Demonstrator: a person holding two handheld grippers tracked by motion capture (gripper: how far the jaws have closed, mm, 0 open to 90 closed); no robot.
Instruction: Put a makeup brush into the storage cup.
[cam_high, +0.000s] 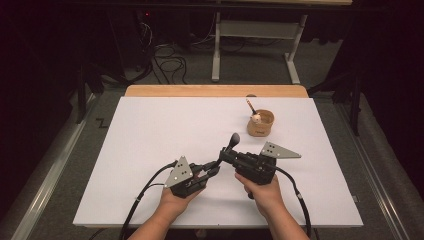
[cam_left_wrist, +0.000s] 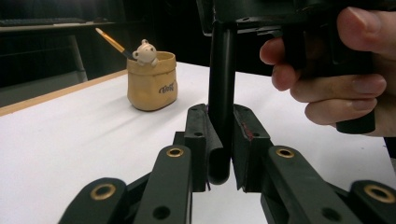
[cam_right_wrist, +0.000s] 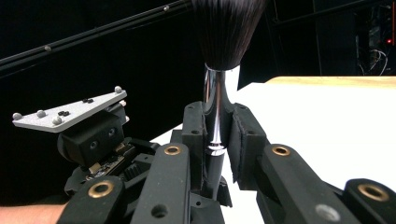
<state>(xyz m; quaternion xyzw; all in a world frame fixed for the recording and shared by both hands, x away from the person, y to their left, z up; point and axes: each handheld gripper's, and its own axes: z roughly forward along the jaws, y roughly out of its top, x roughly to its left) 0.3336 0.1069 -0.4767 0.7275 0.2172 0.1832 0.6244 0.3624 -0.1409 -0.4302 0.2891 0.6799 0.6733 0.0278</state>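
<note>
From the high view, the makeup brush (cam_high: 229, 147) sits low and centre on the white worktop (cam_high: 150, 140), spanning between the left gripper (cam_high: 212, 170) and the right gripper (cam_high: 226, 156), bristles pointing toward twelve o'clock; the tan pot (cam_high: 260, 123) with a paintbrush (cam_high: 250, 106) stands well apart at about one o'clock. With both hands clamped on one thin stick, any twist or pull apart could lever it out of one grip or bend it. In the left gripper view the fingers (cam_left_wrist: 198, 140) stand narrow, pinching the rounded tail of the black handle (cam_left_wrist: 221, 93); that hold is so near the tip that it could slip off, though the pad contact is partly in shadow. In the right gripper view the fingers (cam_right_wrist: 194, 133) are narrow around the chrome ferrule (cam_right_wrist: 214, 107) below the dark bristles (cam_right_wrist: 226, 30); polished metal is probably slick, so the brush may slide or rotate.
</note>
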